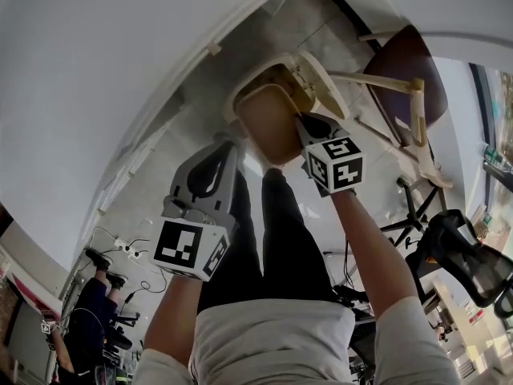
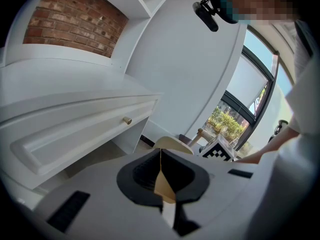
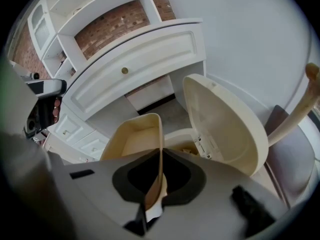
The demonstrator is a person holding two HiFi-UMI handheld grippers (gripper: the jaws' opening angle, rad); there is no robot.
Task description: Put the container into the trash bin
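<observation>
Person holds container over bin with both grippers. Left gripper (image 1: 231, 144): fingers shut on container's thin left wall. Right gripper (image 1: 311, 127): fingers shut on its right rim. Container (image 1: 268, 119) hangs between the two, neither gripper clearly nearer. Bin (image 3: 182, 140) lies just beyond and below, lid (image 3: 222, 121) raised, mouth open. Next move looks like: lower, then release together.

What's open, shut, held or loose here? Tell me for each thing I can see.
trash bin: open
lid: raised
container: held over the trash bin, not yet inside
left gripper: shut on the container's wall
right gripper: shut on the container's wall
drawer: closed
</observation>
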